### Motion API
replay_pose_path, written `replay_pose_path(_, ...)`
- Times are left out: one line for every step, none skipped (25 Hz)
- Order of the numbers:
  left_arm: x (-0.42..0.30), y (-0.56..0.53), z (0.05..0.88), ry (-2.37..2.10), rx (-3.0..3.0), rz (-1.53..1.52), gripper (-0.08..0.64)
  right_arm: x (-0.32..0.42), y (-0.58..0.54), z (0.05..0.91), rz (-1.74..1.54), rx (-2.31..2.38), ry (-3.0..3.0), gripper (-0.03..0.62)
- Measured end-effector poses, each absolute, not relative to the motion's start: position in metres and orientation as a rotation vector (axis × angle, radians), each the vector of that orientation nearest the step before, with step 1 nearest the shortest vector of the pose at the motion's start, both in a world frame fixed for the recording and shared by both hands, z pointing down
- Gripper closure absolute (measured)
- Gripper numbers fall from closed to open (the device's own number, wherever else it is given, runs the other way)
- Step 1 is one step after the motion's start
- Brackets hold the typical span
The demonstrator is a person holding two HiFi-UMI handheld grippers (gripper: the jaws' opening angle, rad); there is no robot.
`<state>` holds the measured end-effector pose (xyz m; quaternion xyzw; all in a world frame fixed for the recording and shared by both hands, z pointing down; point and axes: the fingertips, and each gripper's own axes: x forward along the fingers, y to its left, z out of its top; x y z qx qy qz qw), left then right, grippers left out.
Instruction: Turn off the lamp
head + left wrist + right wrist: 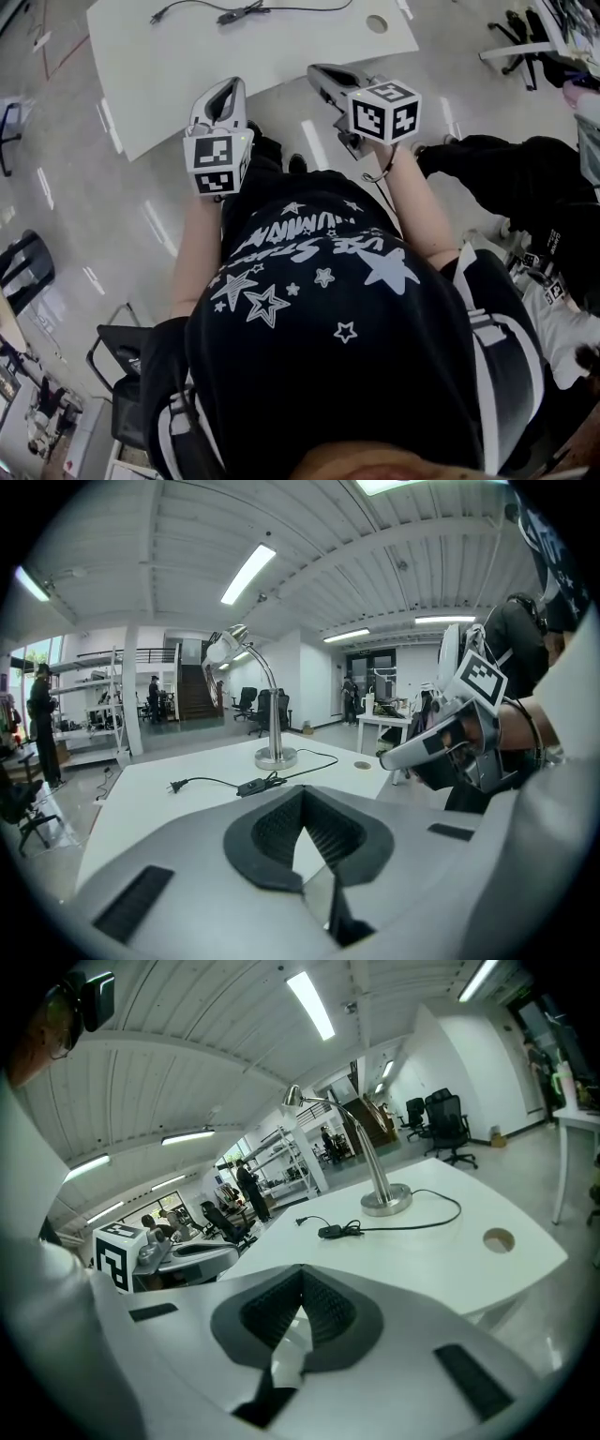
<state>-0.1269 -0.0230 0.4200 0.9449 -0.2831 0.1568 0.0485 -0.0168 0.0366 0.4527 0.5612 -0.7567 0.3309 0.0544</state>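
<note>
Showing the left hand-held gripper (pixel 225 89) and the right hand-held gripper (pixel 321 75) held close to the person's body, short of the desk (pixel 169 817) edge, each with its jaws pressed together on nothing. The lamp (pixel 276 724) stands upright towards the far side of the desk, with its shade (pixel 223 649) bent over on a curved neck. Whether the bulb glows cannot be told against the ceiling lights. Its cord runs from the base to an inline switch (pixel 253 787), and the plug (pixel 174 785) lies loose on the desktop, in no socket. By this evidence the lamp may already be dark, or the switch may yet need pressing; the scene fits both. A round cable hole (pixel 498 1239) sits near the desk's corner. Office chairs (pixel 445 1115) and a seated person (pixel 525 178) are well apart from the desk. Nothing on the desk lies between the grippers and the switch.
</note>
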Motion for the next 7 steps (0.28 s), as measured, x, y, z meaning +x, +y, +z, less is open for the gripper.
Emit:
replay_pose_path(-0.127, -0.013, 0.419, -0.868, 2.882, 0.476, 0.551, -0.016, 0.047, 0.453, 1.004, 1.705, -2.299, 0.588)
replay_pose_path(-0.125, -0.005, 0.417, -0.872, 2.883, 0.473, 0.551, -0.012, 0.057, 0.453, 1.005, 1.706, -2.298, 0.588)
replay_pose_path(-0.121, 0.002, 0.415, -0.877, 2.884, 0.47, 0.551, -0.008, 0.066, 0.452, 1.007, 1.708, -2.297, 0.588)
replay_pose_path(-0.117, 0.006, 0.412, -0.882, 2.884, 0.465, 0.551, -0.003, 0.072, 0.451, 1.011, 1.709, -2.297, 0.588)
replay_pose_path(-0.114, 0.009, 0.41, -0.887, 2.883, 0.459, 0.551, 0.001, 0.077, 0.45, 1.014, 1.71, -2.298, 0.588)
replay_pose_path(-0.11, 0.01, 0.407, -0.894, 2.881, 0.452, 0.551, 0.005, 0.081, 0.449, 1.017, 1.709, -2.299, 0.588)
replay_pose_path(-0.108, 0.012, 0.404, -0.9, 2.878, 0.444, 0.551, 0.009, 0.084, 0.448, 1.019, 1.708, -2.301, 0.588)
